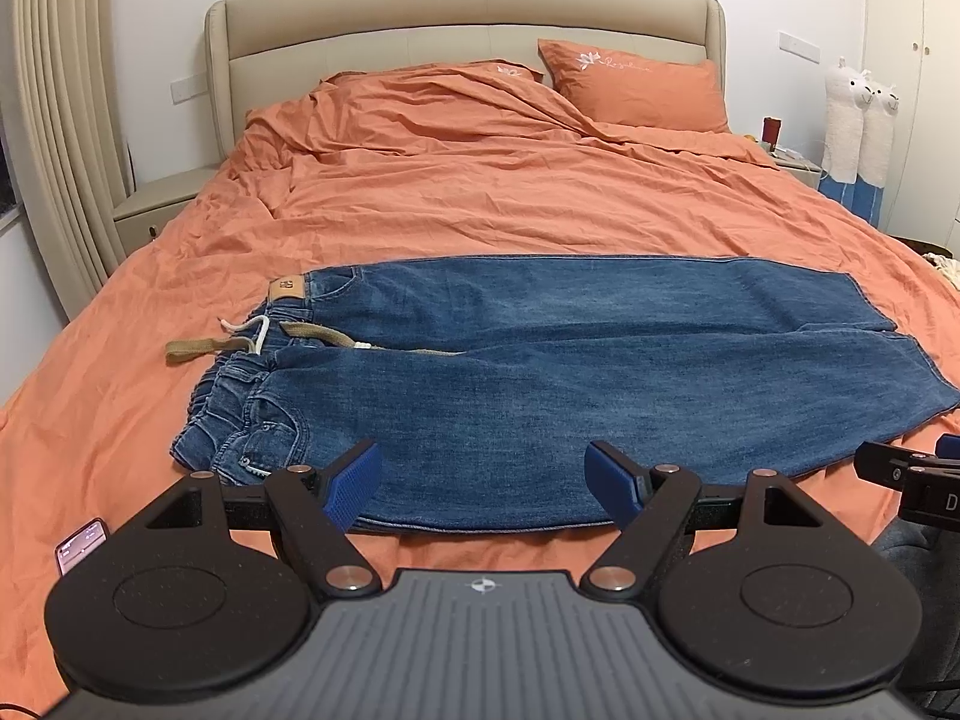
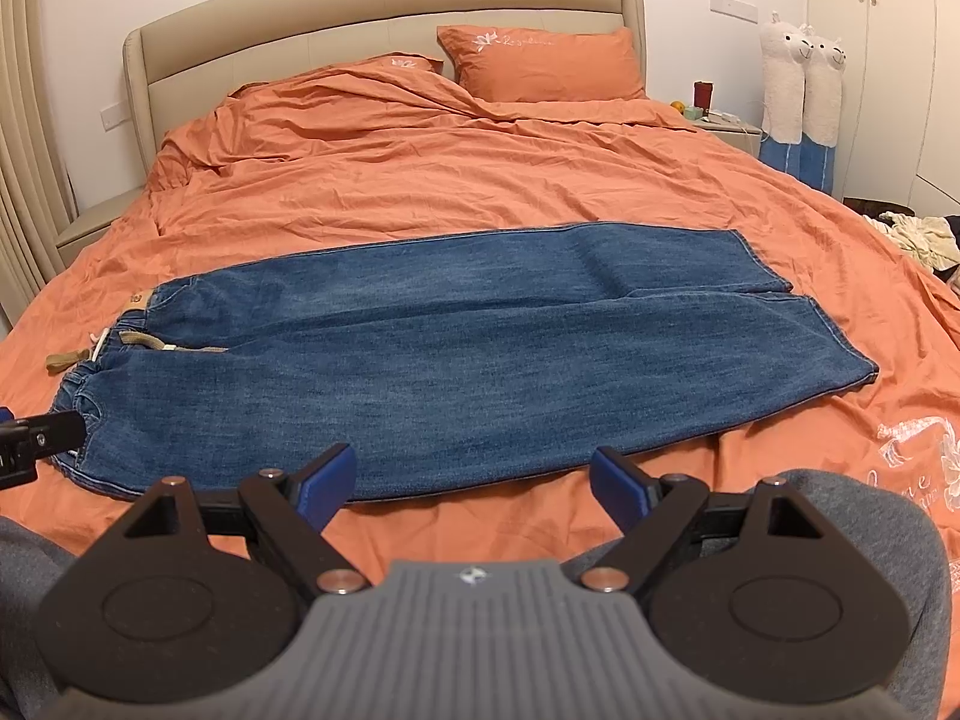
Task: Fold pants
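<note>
Now, your left gripper (image 1: 483, 483), fingers spread and empty, hovers by the waistband (image 1: 240, 414); the pants (image 1: 540, 360) lie flat across the bed (image 1: 480, 192). Your right gripper (image 2: 474, 480) gapes equally near the hem: pinch both near-edge layers together.

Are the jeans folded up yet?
No. The jeans lie spread flat across the bed, both legs side by side at full length.

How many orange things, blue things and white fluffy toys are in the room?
Orange: 3, the duvet and two pillows.
Blue: 1, the jeans; the hand-held gripper pads are blue too, not counted.
White fluffy toys: 2, alpacas by the wall.
Total: 6.
</note>
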`<state>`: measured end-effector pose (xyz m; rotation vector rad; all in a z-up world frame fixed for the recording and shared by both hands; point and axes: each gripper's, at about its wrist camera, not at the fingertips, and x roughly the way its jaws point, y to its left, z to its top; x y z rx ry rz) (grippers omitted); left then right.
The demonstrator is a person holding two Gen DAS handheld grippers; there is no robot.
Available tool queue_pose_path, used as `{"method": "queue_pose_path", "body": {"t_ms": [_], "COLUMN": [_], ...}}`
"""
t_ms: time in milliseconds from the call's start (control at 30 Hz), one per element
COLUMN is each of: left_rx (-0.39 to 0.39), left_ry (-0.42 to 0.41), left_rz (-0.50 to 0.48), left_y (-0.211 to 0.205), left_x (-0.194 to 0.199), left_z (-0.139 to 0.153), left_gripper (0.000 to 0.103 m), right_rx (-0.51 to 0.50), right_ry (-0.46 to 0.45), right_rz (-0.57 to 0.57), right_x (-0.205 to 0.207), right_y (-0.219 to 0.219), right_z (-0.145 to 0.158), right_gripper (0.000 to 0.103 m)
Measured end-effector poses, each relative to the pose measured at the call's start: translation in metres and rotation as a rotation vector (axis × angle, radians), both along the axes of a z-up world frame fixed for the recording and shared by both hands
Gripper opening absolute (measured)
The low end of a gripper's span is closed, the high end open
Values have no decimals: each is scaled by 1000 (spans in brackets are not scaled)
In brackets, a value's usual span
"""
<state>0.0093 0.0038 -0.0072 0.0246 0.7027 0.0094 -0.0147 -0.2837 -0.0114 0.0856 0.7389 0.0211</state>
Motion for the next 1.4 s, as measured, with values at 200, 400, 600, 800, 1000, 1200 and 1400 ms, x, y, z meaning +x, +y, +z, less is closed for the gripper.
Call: {"method": "queue_pose_path", "body": {"t_ms": [200,400,600,800,1000,1200,1400], "left_rx": [-21,-47,-140,49,209,389,596], "left_ry": [28,14,73,173,354,498,534], "left_rz": [-13,-30,-78,-310,-479,-627,-715], "left_y": [19,69,139,159,168,151,130], "left_x": [9,37,88,115,127,124,119], "left_z": [-3,8,-1,-30,-68,-104,-133], "left_gripper": [82,70,66,66,66,67,69], "right_rx": [51,66,235,366,375,214,19], "right_ry": [17,30,76,224,256,242,276], "right_rz": [17,31,-38,-143,-228,-138,15], "right_x": [8,42,102,178,241,271,276], "right_y": [-11,-42,-93,-147,-206,-236,-250], "right_z": [-1,3,-8,-26,-47,-56,-55], "right_gripper": [82,82,80,80,73,59,39]}}
